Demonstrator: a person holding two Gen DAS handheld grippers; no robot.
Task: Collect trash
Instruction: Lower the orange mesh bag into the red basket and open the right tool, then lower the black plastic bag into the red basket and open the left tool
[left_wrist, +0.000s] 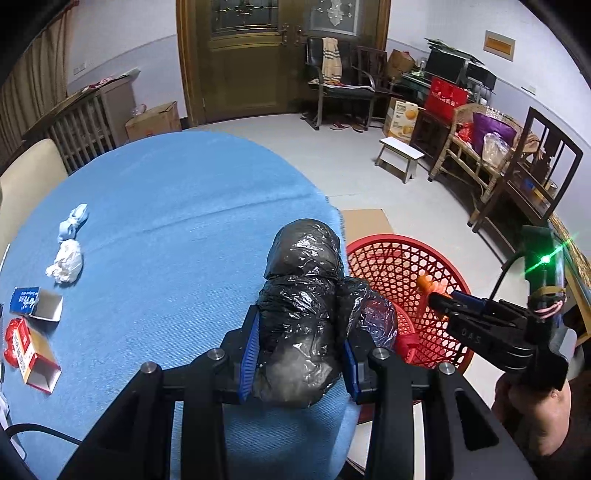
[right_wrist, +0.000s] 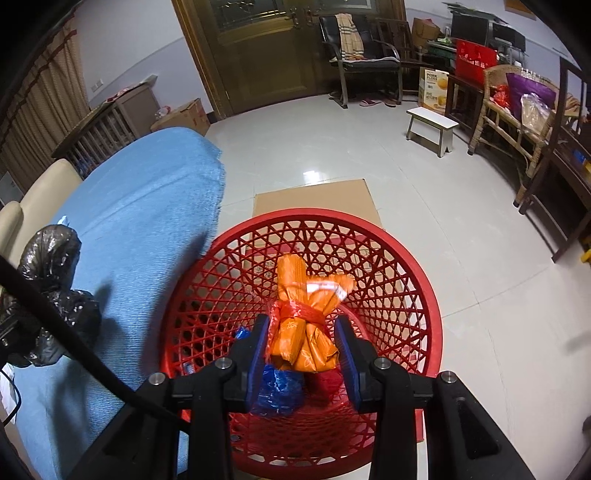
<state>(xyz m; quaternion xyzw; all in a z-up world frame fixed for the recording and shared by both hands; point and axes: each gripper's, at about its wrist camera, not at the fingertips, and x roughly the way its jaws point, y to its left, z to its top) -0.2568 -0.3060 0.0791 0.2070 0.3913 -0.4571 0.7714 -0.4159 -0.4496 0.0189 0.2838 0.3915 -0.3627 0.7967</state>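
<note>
- Left gripper (left_wrist: 298, 363): fingers pinch a black bag (left_wrist: 303, 302) above the near right edge of the blue worktop (left_wrist: 166, 206).
- Right gripper (right_wrist: 303, 354): fingers pinch an orange bundle (right_wrist: 306, 325) directly over the red basket (right_wrist: 424, 302) on the floor.
- Step: delivery to the basket.
- Next move, judged: spread the right fingers over the basket; carry the black bag right, past the edge.
- Wads (left_wrist: 66, 262) and cartons (left_wrist: 35, 356) lie far left, uncollected.
</note>
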